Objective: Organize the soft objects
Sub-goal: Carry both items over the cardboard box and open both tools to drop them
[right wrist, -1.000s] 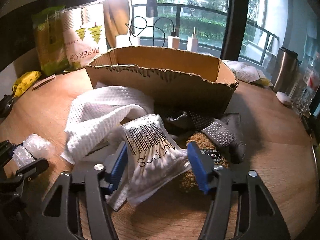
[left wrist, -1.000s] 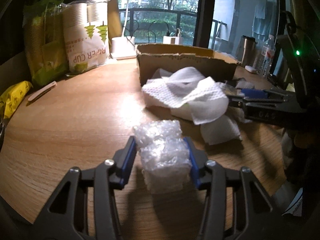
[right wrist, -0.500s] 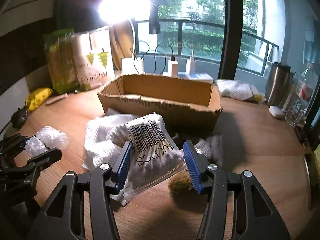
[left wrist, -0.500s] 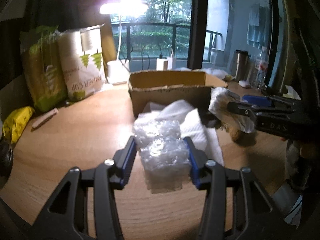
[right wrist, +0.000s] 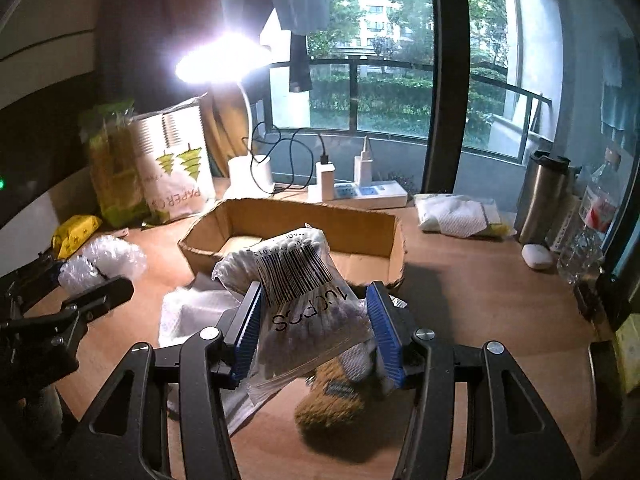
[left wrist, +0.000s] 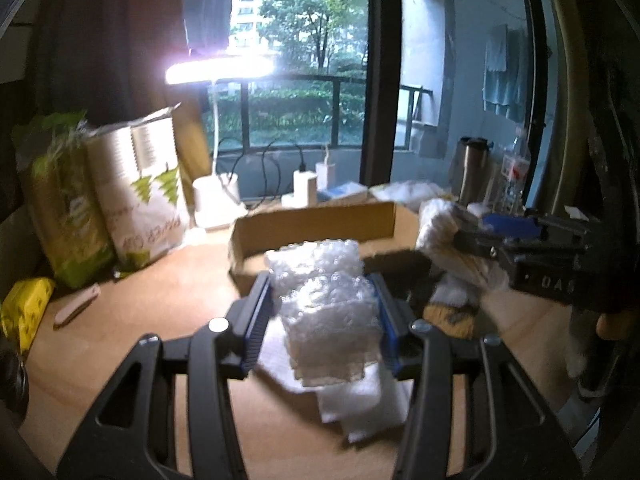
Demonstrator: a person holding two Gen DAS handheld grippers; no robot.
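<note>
Two grippers, each loaded.

Left gripper [left wrist: 320, 320]: blue pads pinch one wad of bubble wrap [left wrist: 324, 304], held clear above the table [left wrist: 160, 320]. The wad's top sticks out past the fingertips toward 12 o'clock.

Right gripper [right wrist: 312, 328]: pads pinch one clear bag of cotton swabs [right wrist: 300, 296], also off the table. The bag bears a barcode with digits too small to read, and a printed word only partly legible.

One cardboard box [right wrist: 312, 220], open-topped, at 12 o'clock from both grippers.

One white cloth [right wrist: 188, 312] on the table at 9 o'clock of the swab bag.

One brown fuzzy item [right wrist: 332, 404] under the right gripper; what it is cannot be told.

Two tall packs at 10 o'clock: one white, printed "PAPER CUP" with two green tree marks [right wrist: 176, 176]; one green [right wrist: 112, 168], text unreadable.

One yellow packet [right wrist: 76, 232] at 9 o'clock.

One lit lamp [right wrist: 216, 60]. One steel tumbler [right wrist: 540, 196]. One water bottle [right wrist: 592, 220], label unreadable.
</note>
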